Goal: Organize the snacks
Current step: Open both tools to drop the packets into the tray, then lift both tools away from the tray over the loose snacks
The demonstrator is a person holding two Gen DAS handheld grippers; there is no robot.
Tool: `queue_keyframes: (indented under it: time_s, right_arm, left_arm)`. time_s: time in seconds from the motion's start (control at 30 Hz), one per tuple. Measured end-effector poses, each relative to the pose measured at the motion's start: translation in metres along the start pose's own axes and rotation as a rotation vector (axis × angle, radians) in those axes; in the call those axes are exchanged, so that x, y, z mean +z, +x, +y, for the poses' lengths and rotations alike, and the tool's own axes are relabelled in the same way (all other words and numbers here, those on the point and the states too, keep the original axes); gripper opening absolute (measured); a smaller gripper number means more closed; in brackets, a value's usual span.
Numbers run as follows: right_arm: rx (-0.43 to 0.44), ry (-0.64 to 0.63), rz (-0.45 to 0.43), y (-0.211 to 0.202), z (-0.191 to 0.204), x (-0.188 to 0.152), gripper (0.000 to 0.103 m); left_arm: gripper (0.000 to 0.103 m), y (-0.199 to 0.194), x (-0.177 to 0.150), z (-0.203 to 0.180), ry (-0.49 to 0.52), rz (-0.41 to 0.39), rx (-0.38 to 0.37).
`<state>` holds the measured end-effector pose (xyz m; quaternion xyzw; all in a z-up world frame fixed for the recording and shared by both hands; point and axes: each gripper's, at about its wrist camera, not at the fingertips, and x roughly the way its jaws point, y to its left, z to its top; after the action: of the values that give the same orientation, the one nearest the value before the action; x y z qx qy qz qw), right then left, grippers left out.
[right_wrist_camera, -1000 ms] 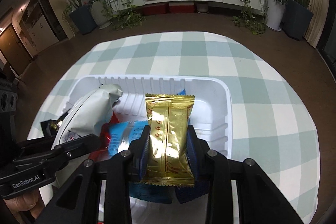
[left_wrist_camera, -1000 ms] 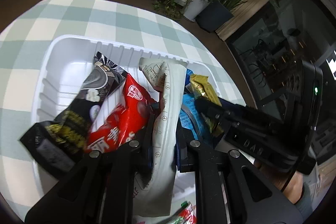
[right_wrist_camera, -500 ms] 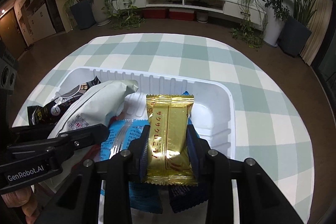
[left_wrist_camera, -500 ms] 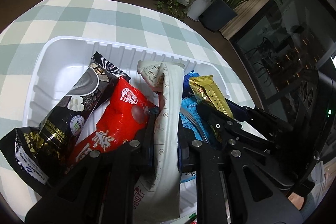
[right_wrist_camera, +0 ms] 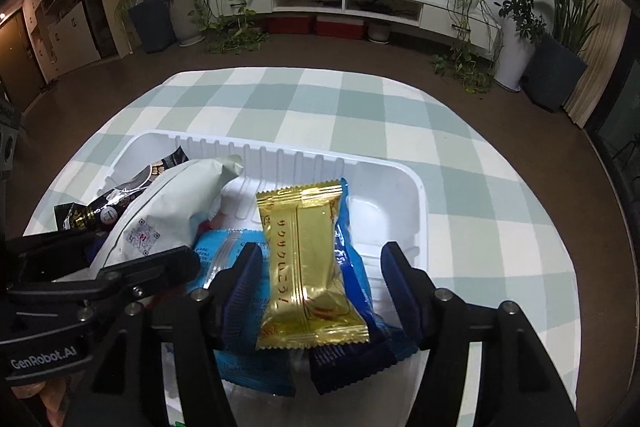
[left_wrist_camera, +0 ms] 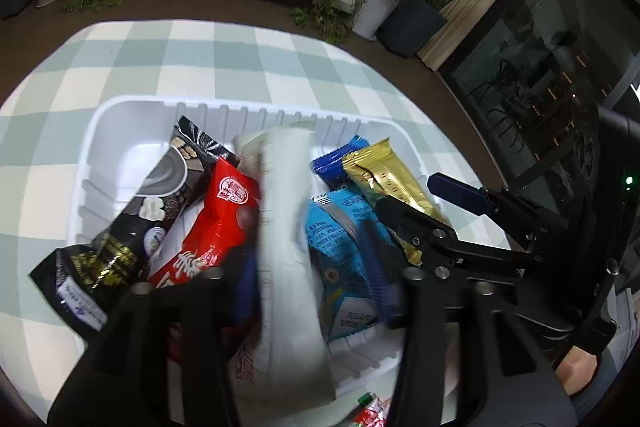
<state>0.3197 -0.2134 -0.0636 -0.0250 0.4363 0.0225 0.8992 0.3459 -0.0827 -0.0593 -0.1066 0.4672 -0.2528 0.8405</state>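
- The right gripper (right_wrist_camera: 320, 267) stands over the white tray (right_wrist_camera: 416, 187), its fingers (right_wrist_camera: 400, 279) spread wide either side of the gold wafer packet (right_wrist_camera: 308, 267). They look clear of it, and the packet lies loose on top of the blue packets (right_wrist_camera: 352, 267).
- The left gripper (left_wrist_camera: 316, 267) has its fingers apart too, though that view is smeared with motion. The pale long pouch (left_wrist_camera: 288, 227) runs between them; I judge it no longer pinched, but cannot be sure.
- All the snacks sit in the tray on the checked surface (right_wrist_camera: 480, 187): black pouch (left_wrist_camera: 120, 227) and red packet (left_wrist_camera: 216, 219) to the left, the light blue packet (left_wrist_camera: 340, 247) and gold one to the right.
- Risk one: the black pouch hangs over the tray's near-left rim and could slide out if the pile is nudged.
- Risk two: the two grippers are close together, so pulling both back at once could knock them together or drag a wrapper along.
- Risk three: the gold packet rests on slick wrappers, so a brush from a finger may skid it off the stack.
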Motion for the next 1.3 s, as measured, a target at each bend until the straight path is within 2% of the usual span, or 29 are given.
queue_keyframes:
  time_s: [0.07,0.13,0.2,0.27,0.33,0.43,0.5,0.57,0.67,0.87,1.03,1.13,1.3]
  right_arm:
    - [0.000,0.001,-0.009,-0.007,-0.002,-0.001,0.065]
    - [0.000,-0.003,-0.032,-0.019,-0.003,-0.001,0.066]
    - [-0.003,-0.003,-0.075,-0.038,-0.005,-0.002,0.071]
    - [0.005,0.010,-0.102,-0.055,-0.007,-0.003,0.075]
    - [0.034,0.031,-0.123,-0.075,-0.009,-0.006,0.077]
    - [0.081,0.058,-0.170,-0.109,-0.010,-0.016,0.084]
    - [0.130,0.089,-0.221,-0.137,-0.012,-0.029,0.092]
    - [0.166,0.123,-0.272,-0.164,-0.014,-0.047,0.095]
    - [0.210,0.170,-0.309,-0.190,-0.016,-0.073,0.097]
    - [0.250,0.254,-0.321,-0.219,-0.019,-0.137,0.101]
    - [0.232,0.288,-0.283,-0.224,-0.013,-0.198,0.101]
    - [0.232,0.325,-0.239,-0.221,-0.011,-0.226,0.101]
    - [0.218,0.339,-0.201,-0.219,-0.007,-0.254,0.101]
  left_arm:
    - [0.071,-0.009,0.000,-0.005,0.020,-0.016,0.007]
    - [0.077,-0.022,0.000,-0.010,0.044,-0.034,0.012]
    - [0.086,-0.040,-0.002,-0.016,0.059,-0.072,0.011]
    - [0.099,-0.061,-0.005,-0.018,0.058,-0.116,0.012]
    - [0.103,-0.083,-0.010,-0.020,0.059,-0.157,0.005]
    - [0.103,-0.122,-0.027,-0.025,0.090,-0.233,0.017]
    - [0.103,-0.145,-0.044,-0.027,0.125,-0.275,0.050]
    - [0.103,-0.165,-0.065,-0.028,0.152,-0.310,0.093]
    - [0.103,-0.183,-0.100,-0.024,0.169,-0.321,0.161]
    - [0.103,-0.189,-0.169,-0.013,0.124,-0.263,0.206]
    - [0.103,-0.171,-0.208,0.002,0.018,-0.127,0.252]
    - [0.103,-0.164,-0.218,0.006,-0.019,-0.100,0.271]
    - [0.103,-0.156,-0.209,-0.006,0.049,-0.073,0.303]
